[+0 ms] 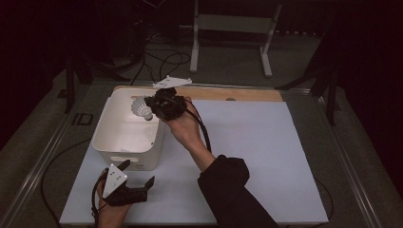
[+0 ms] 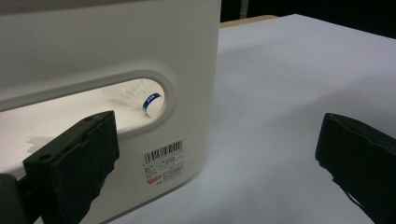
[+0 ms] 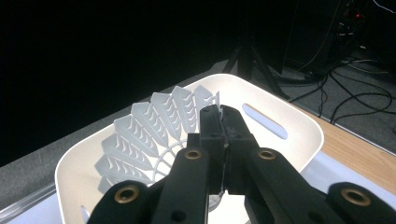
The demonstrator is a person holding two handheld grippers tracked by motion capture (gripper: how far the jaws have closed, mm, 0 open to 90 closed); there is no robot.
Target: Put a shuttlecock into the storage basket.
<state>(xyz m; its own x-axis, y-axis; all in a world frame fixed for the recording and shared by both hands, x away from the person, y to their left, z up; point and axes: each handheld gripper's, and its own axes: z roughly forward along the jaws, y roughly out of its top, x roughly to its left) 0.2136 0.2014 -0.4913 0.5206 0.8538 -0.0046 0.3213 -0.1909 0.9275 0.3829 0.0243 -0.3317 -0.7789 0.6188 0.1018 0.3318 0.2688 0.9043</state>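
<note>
White paper covers the surface (image 1: pixel 247 156), with a white tub (image 1: pixel 107 142) near its far left corner. My right gripper (image 1: pixel 153 108) has its fingers closed on a shuttlecock (image 1: pixel 139 108) over the tub, skirt leftward, cork toward the fingers. My left gripper (image 1: pixel 138 178) rests wide open and empty beside the tub's near wall.

A dim lab or recording studio rather than a home. The worktop (image 1: pixel 247 156) is a wooden board under a plain white sheet, set in a metal frame (image 1: pixel 47 152) on grey carpet. Black cables (image 1: pixel 161 59) trail across the floor at 12 o'clock, beside a white metal stand (image 1: pixel 230 28).
</note>
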